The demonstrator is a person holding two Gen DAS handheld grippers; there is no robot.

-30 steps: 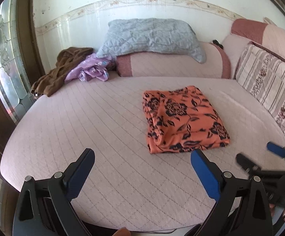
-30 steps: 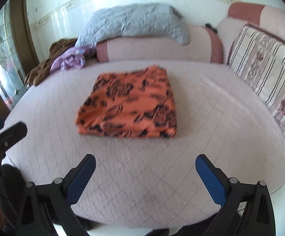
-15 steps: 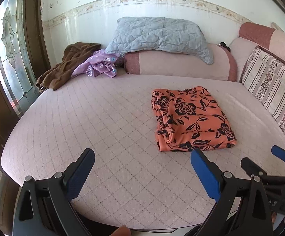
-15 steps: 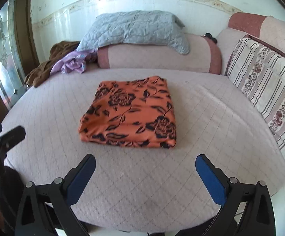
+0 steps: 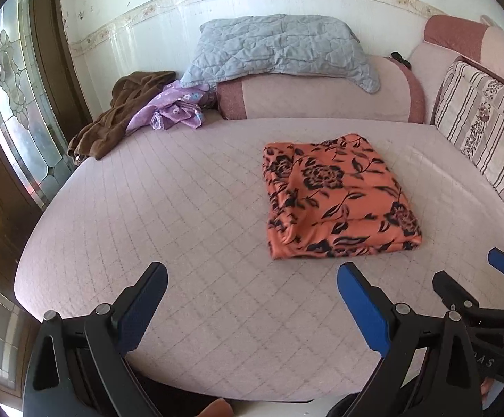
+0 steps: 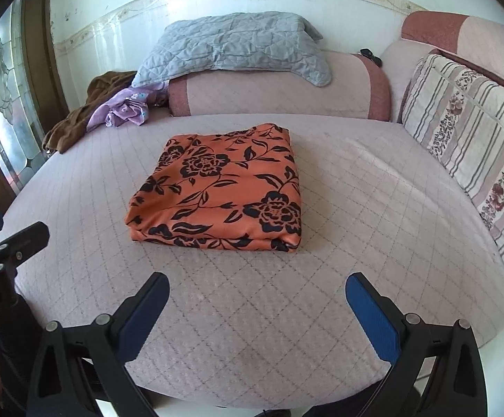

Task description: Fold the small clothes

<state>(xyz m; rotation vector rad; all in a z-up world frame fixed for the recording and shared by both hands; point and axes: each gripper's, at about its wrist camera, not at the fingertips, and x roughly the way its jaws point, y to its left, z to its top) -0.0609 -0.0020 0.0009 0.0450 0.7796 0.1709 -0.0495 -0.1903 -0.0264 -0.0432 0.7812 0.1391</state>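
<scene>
An orange garment with a black flower print (image 5: 335, 198) (image 6: 224, 187) lies folded into a neat rectangle in the middle of the pink quilted sofa seat (image 5: 189, 208) (image 6: 356, 180). My left gripper (image 5: 252, 299) is open near the seat's front edge, short of the garment and left of it, with nothing between its blue-padded fingers. My right gripper (image 6: 258, 302) is open too, hovering over the front edge just before the garment. Each gripper shows at the side of the other's view.
A crumpled purple garment (image 5: 175, 111) and a brown one (image 5: 120, 111) lie at the back left corner. A grey quilted pillow (image 5: 272, 48) rests on a pink bolster (image 5: 321, 97). Striped cushions (image 6: 470, 139) line the right side. A stained-glass window (image 5: 12, 111) stands left.
Both grippers have drawn back and risen a little, so the folded garment sits farther away in both views. It has not moved on the seat. Both grippers stay open.
</scene>
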